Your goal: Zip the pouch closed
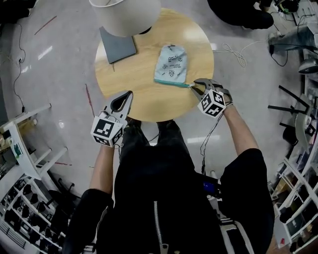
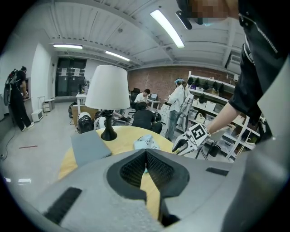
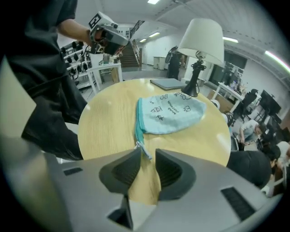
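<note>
Between the right gripper's (image 3: 147, 156) parted jaw tips lies the pouch's (image 3: 174, 113) zip tab (image 3: 142, 148), the likely place to pinch. The pouch looks soft, light and apt to slide. The left gripper (image 2: 146, 154), closed on nothing, could pin it.

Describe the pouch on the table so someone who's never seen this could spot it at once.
Find the round wooden table with a white lamp at its far edge. Right of the flat grey pad lies the pouch: the only soft, pale blue thing there, printed with small drawings, teal zip along its near edge.
</note>
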A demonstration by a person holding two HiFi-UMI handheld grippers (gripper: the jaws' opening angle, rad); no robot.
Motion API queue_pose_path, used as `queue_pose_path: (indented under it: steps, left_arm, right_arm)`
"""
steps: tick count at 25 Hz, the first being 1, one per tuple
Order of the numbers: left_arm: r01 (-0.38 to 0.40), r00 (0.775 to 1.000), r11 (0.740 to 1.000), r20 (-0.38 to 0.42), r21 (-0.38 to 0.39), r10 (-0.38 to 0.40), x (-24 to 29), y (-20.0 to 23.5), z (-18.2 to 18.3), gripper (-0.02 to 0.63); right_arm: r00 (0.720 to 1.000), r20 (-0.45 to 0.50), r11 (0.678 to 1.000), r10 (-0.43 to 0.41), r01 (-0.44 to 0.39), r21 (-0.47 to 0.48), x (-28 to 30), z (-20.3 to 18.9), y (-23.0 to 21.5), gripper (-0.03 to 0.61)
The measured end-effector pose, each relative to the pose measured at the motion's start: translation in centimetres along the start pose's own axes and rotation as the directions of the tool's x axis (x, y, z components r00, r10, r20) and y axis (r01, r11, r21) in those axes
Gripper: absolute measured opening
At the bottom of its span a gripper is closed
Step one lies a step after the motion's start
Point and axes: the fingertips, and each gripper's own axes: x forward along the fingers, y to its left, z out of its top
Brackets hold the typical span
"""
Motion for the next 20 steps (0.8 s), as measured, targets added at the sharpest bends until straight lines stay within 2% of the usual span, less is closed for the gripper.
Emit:
queue_pose_path:
  steps: [5, 8, 9, 14, 20]
  left_arm:
    - [-0.019, 1.0, 1.0, -0.001, -0.012, 0.019, -0.5, -0.1, -0.2, 0.005]
    - [-0.019, 1.0, 1.0, -0.004, -0.017, 0.019, -0.7, 0.0, -0.2, 0.005]
    - [-0.018, 1.0, 1.0, -0.005, -0.017, 0.018, -0.8, 0.0, -0.3, 0.006]
    - [-0.003, 1.0, 1.0, -0.005, -0.008, 0.003, -0.8, -0.2, -0.5, 0.006]
    - [0.033, 0.999, 0.999, 0.023, 0.013, -0.034, 0.2, -0.1, 0.6, 0.005]
  right_arm:
    - [0.998, -0.024, 0.994, 0.059, -0.061, -0.094, 1.0, 0.3, 0.7, 0.103]
    - [0.996, -0.044, 0.992, 0.084, -0.087, -0.096, 1.3, 0.4, 1.0, 0.035]
    - [0.995, -0.044, 0.992, 0.09, -0.093, -0.088, 1.4, 0.5, 1.2, 0.031]
    - [0.994, -0.006, 0.993, 0.113, -0.113, 0.034, 0.7, 1.2, 2.2, 0.02]
    - [0.991, 0.085, 0.971, 0.102, -0.118, 0.209, -1.7, 4.1, 2.2, 0.02]
